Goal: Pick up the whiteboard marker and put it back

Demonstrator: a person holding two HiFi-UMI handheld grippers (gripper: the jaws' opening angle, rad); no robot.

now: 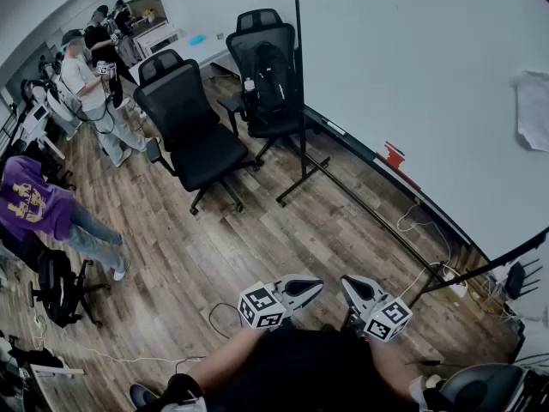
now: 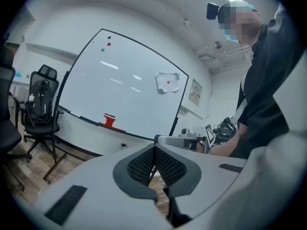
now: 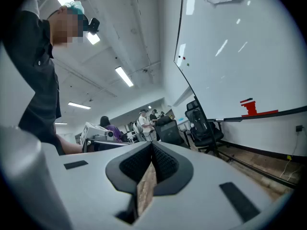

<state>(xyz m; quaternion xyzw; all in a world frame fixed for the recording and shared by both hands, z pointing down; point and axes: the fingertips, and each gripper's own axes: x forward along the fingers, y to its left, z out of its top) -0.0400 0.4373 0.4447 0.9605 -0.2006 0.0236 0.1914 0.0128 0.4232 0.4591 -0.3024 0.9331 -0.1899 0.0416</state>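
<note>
A white whiteboard marker [image 1: 333, 128] lies on the ledge under the big whiteboard [image 1: 429, 84], left of a red object [image 1: 393, 155] on the same ledge. The marker [image 2: 67, 111] and the red object [image 2: 109, 120] also show in the left gripper view, far off. From the right gripper view the marker [image 3: 219, 119] looks small. My left gripper [image 1: 316, 286] and right gripper [image 1: 347, 281] are held low and close to the body, well short of the board. Both are shut with nothing in them; their pads [image 2: 144, 164] [image 3: 163, 163] press together.
Two black office chairs [image 1: 193, 131] [image 1: 268, 75] stand left of the board; the farther one carries a backpack. The board's stand leg [image 1: 302, 174] and cables [image 1: 425, 273] cross the wooden floor. Several people [image 1: 90, 101] stand at the far left. A paper sheet [image 1: 533, 110] hangs on the board.
</note>
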